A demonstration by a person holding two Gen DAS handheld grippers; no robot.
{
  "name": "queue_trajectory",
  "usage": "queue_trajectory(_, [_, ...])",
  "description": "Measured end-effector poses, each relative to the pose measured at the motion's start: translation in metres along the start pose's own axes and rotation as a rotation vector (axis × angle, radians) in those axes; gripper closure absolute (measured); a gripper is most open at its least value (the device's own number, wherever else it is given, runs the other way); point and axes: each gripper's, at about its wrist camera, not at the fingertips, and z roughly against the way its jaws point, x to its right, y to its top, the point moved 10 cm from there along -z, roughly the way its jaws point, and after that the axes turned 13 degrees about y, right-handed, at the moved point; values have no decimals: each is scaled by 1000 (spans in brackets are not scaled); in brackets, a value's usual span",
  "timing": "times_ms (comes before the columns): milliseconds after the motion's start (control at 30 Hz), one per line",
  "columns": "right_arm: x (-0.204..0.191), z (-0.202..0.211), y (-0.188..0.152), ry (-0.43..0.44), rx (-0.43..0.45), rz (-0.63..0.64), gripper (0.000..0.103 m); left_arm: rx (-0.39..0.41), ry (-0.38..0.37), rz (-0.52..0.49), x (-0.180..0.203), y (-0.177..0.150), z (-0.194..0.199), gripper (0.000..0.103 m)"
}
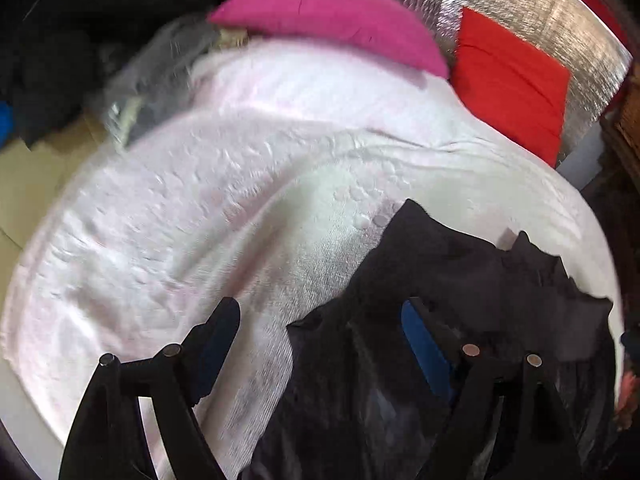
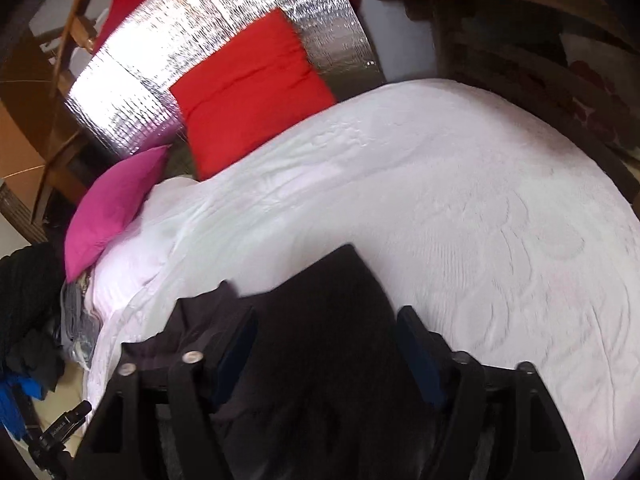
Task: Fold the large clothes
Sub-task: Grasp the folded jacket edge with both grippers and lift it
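- Both grippers hang over the white quilted bedspread (image 2: 500, 208), which fills most of each view and carries the work; the left gripper (image 1: 320, 340) and the right gripper (image 2: 326, 344) each have their jaws spread wide, with nothing pinched between them.
- Lying on that bedspread at its near edge is the dark garment (image 1: 460, 280), a bunched black or charcoal piece, not yet laid flat; its far edge is ragged with peaks in the left wrist view.
- From the right gripper the dark garment (image 2: 320, 320) sits dead ahead and below, running between the two fingers and away toward the bed's middle, so its long axis looks roughly in line with that gripper's reach.
- From the left gripper the cloth lies off to the right: the right-hand finger (image 1: 424, 344) is over or against the fabric, while the left-hand finger (image 1: 216, 340) hangs over bare bedspread.
- My judgement: the right gripper is the better centred, and the left one needs to shift rightward before closing on an edge. Whether either finger actually touches the cloth I cannot tell through the blur.
- Farther off, against a silver foil-like panel (image 2: 224, 48), rest a red cushion (image 2: 248, 92) and a smaller pink cushion (image 2: 108, 208), well apart from the garment.
- Other dark clothes (image 2: 24, 304) are heaped beside the bed.
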Motion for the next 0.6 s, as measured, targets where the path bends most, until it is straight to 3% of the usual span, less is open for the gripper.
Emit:
queue_trajectory(100, [11,-16,5,-40,-28,9,24,-67,-47,13,3,1,-19,20])
queue_trajectory(233, [21,-40,2,-62,-103,25,24,-146,-131,-45,21,-7,-39,20])
queue_trajectory(367, [13,-50,-4,-52,-138,82,24,-140,-203,-73,39,-9,-35,20])
queue_trajectory(400, [10,-51,-4,-60,-134,105,25,-126,-215,-81,45,-9,-32,27])
queue_trajectory(433, [6,-52,-4,-68,-126,138,34,-116,-225,-97,51,-9,-31,43])
queue_trajectory(467, [3,-54,-6,-82,-124,176,55,-114,-227,-113,56,-11,-30,49])
queue_trajectory(533, [5,-56,-8,-179,-129,251,81,-87,-201,-143,62,-11,-31,60])
queue_trajectory(600, [5,-54,-5,-203,-109,282,90,-70,-212,-144,65,-10,-27,74])
